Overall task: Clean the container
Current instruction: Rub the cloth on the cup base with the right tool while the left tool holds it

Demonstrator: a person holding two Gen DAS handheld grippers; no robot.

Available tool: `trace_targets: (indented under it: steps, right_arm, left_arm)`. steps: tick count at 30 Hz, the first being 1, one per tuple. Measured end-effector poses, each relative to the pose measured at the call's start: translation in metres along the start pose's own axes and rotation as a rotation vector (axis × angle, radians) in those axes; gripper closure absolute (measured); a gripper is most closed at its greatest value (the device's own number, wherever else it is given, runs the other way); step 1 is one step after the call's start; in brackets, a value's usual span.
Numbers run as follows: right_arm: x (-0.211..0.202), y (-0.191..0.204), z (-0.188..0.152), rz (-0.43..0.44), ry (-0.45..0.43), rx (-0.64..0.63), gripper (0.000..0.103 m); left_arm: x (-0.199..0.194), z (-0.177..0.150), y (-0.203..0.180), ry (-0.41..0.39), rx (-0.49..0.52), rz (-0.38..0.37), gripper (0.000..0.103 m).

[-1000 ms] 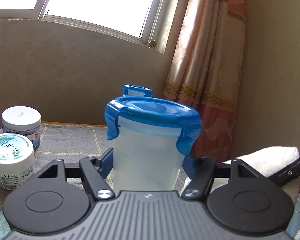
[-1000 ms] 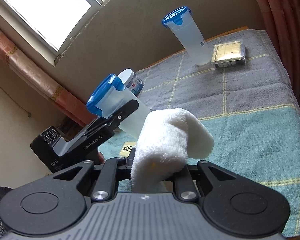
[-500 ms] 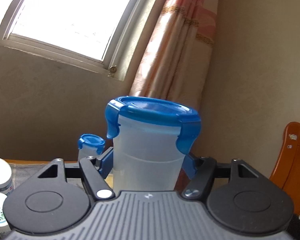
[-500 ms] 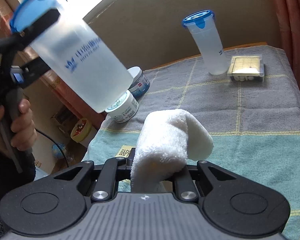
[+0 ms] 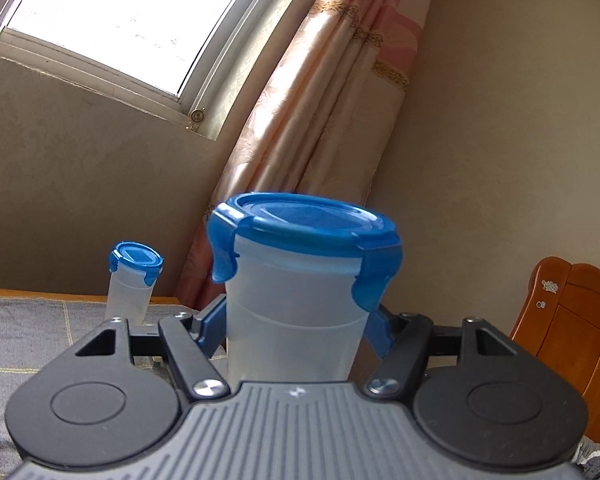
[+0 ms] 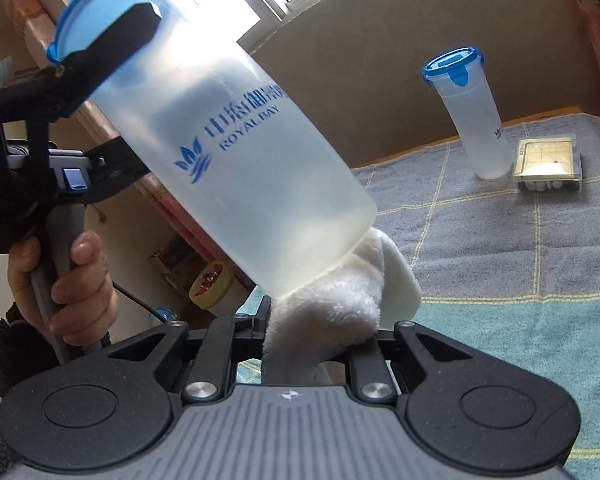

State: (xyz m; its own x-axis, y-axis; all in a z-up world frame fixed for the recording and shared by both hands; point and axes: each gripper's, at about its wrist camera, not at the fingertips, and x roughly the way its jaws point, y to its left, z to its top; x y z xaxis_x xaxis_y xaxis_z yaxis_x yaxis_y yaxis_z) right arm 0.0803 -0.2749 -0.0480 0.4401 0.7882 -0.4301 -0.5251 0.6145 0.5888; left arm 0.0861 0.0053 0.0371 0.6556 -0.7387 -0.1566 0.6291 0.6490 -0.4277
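Now we had the container (image 6: 236,152) clamped just under its blue lid (image 5: 304,220) in our left gripper (image 5: 296,328), lifted off the table (image 6: 500,240) and tilted, its long axis running from the lid at ten o'clock down to its base at four o'clock in the right wrist view. Our right gripper (image 6: 320,344) was pinched shut on a white cloth (image 6: 340,300), which met the base from below, seemingly touching. A second container (image 6: 472,116) stood upright at two o'clock, well apart.
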Motion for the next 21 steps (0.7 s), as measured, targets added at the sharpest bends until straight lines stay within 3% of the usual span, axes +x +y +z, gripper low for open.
trace_targets:
  steps: [21]
  right_arm:
    - [-0.025, 0.006, 0.002, -0.01, -0.043, -0.019, 0.082]
  left_arm:
    - [-0.012, 0.009, 0.032, -0.025, -0.037, 0.177, 0.037]
